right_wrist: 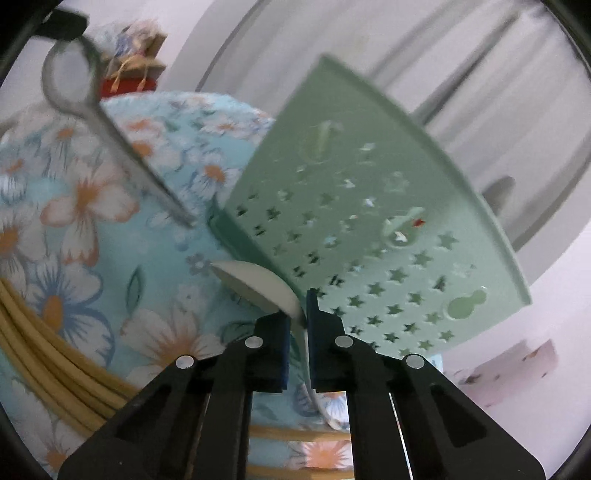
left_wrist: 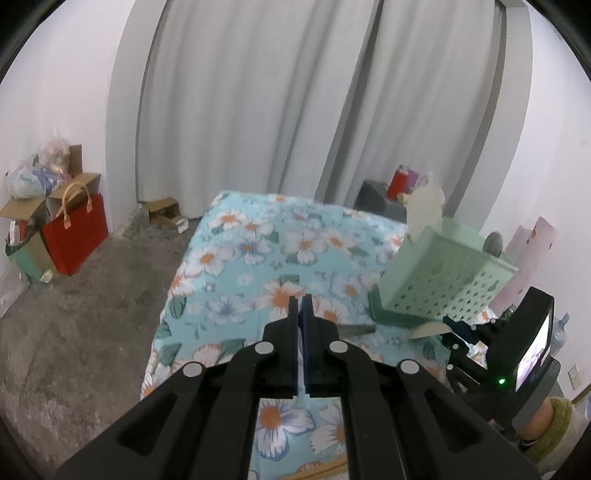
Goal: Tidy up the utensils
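My left gripper (left_wrist: 300, 300) is shut; a grey metal spoon handle (left_wrist: 356, 328) sticks out to the right of its fingers. In the right wrist view that metal spoon (right_wrist: 70, 81) hangs from a black fingertip (right_wrist: 62, 22) at top left, its handle slanting down toward the green star-holed basket (right_wrist: 369, 221). My right gripper (right_wrist: 297, 306) is shut on a white spoon (right_wrist: 258, 284), bowl forward, just in front of the basket's lower edge. In the left wrist view, the right gripper (left_wrist: 448, 325) with the white spoon (left_wrist: 428, 329) sits under the basket (left_wrist: 443, 280).
The floral tablecloth (left_wrist: 258, 258) covers the table. Bamboo chopsticks (right_wrist: 55, 369) lie at its near left. A white utensil (left_wrist: 424, 208) stands in the basket. Grey carpet (left_wrist: 74, 332), a red bag (left_wrist: 75, 240) and boxes lie left; a red bottle (left_wrist: 399, 182) stands beyond.
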Demonstrator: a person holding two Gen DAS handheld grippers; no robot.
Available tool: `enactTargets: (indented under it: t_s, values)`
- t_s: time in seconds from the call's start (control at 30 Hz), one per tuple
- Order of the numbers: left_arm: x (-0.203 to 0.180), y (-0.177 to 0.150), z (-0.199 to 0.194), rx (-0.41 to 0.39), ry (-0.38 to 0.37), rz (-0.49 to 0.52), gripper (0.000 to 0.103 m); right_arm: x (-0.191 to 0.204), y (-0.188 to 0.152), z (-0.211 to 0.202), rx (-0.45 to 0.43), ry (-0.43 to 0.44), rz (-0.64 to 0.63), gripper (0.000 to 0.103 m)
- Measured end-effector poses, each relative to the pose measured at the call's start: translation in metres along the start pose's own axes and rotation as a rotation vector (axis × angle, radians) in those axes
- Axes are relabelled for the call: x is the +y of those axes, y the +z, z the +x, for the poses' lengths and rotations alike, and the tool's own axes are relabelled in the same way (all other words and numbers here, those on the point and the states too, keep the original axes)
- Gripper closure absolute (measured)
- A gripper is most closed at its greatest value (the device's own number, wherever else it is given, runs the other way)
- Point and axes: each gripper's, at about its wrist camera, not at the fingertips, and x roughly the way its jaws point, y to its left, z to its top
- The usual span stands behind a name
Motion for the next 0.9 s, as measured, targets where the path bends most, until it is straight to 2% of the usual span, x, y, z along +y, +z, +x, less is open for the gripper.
enactTargets:
  t_s: [0.17, 0.37, 0.53, 0.67, 0.8, 0.9]
  values:
    - [-0.004, 0.022, -0.022, -0.084, -0.040, -0.012, 0.101, -0.023, 0.003, -0.016, -0.023, 0.007, 0.109, 0.099]
    - [-0.020, 0.063, -0.055, -0.230, -0.118, 0.007, 0.101, -0.048, -0.002, -0.043, -0.052, 0.047, 0.234, 0.100]
    - [-0.050, 0.101, -0.073, -0.363, -0.172, 0.067, 0.103, -0.060, -0.011, -0.058, -0.073, 0.061, 0.285, 0.100]
    - [-0.081, 0.122, -0.079, -0.434, -0.209, 0.145, 0.103, -0.072, -0.019, -0.070, -0.090, 0.080, 0.337, 0.100]
    - [-0.107, 0.130, -0.070, -0.435, -0.207, 0.206, 0.103, -0.081, -0.023, -0.072, -0.094, 0.091, 0.371, 0.100]
    - [-0.113, 0.130, -0.058, -0.380, -0.194, 0.203, 0.103, -0.086, -0.024, -0.073, -0.095, 0.106, 0.398, 0.100]
